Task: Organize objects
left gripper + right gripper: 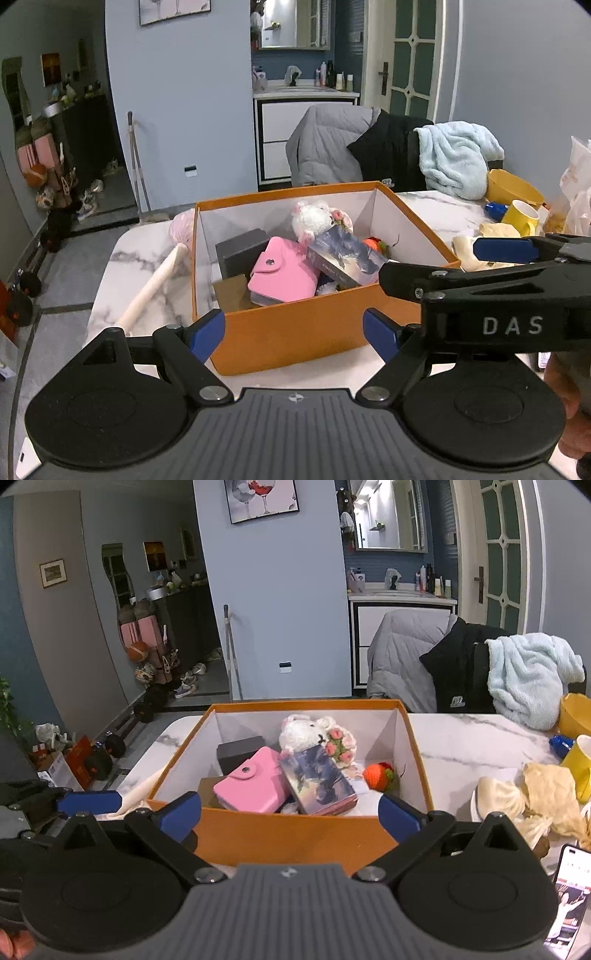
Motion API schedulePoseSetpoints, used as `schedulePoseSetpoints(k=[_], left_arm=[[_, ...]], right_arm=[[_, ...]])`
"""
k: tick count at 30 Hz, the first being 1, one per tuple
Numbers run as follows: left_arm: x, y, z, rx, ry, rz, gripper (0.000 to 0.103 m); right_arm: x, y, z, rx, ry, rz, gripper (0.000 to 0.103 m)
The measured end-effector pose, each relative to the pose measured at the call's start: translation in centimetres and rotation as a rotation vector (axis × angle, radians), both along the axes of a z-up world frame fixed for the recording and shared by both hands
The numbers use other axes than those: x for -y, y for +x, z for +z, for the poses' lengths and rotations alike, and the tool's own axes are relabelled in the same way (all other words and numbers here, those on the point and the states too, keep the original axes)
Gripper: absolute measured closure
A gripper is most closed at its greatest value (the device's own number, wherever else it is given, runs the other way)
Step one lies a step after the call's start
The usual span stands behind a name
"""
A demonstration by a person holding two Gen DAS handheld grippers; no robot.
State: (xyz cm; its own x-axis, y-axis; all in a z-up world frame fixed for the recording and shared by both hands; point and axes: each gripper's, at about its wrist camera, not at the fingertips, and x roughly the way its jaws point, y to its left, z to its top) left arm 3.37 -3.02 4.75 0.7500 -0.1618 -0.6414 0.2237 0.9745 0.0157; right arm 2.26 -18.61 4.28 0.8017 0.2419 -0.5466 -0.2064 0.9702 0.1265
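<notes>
Presently both grippers — left gripper (293, 330) and right gripper (290, 818) — hang spread and empty just near of the orange cardboard box (280, 836); the pale wooden rolling pin (153, 284) lies outside on the left, long axis near-to-far, closer to the left.

- The left wrist view looks forward and slightly down between its own blue-padded fingers (207, 334), close to the near wall of the orange box (295, 332), seen corner-on from its left.
- The right wrist view faces the same way from further right, meeting that orange box (295, 834) squarely.
- Both share the box interior, the pink pouch (282, 275) (255, 788), the marble table (122, 254) (461, 738) and the bathroom doorway behind.
- The right gripper (428, 262) crosses the left view's right side.
</notes>
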Motion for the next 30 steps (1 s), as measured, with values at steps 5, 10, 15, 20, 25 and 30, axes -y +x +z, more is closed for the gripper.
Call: schedulePoseSetpoints(k=[5, 10, 15, 20, 25, 30], left_arm=[[-0.2, 0.5, -0.9, -0.013, 0.017, 0.026, 0.006], [-0.4, 2.4, -2.1, -0.073, 0.044, 0.122, 0.006], [-0.6, 3.0, -2.7, -0.069, 0.065, 0.160, 0.006], [-0.8, 3.3, -3.3, -0.087, 0.078, 0.178, 0.006], [-0.9, 3.3, -3.3, -0.087, 0.074, 0.180, 0.006], [-0.6, 3.0, -3.2, -0.081, 0.073, 0.169, 0.006]], right_arm=[[-0.9, 0.3, -0.4, -0.051, -0.028, -0.025, 0.001], [-1.9, 1.2, -0.6, -0.053, -0.068, -0.041, 0.001], [-1.6, 2.0, -0.9, -0.057, -0.059, -0.059, 0.001], [-1.3, 2.5, -1.6, -0.068, -0.075, -0.072, 0.001], [-1.2, 2.7, -1.7, -0.072, -0.076, -0.076, 0.001], [-1.3, 2.7, -1.7, -0.073, -0.080, -0.075, 0.001]])
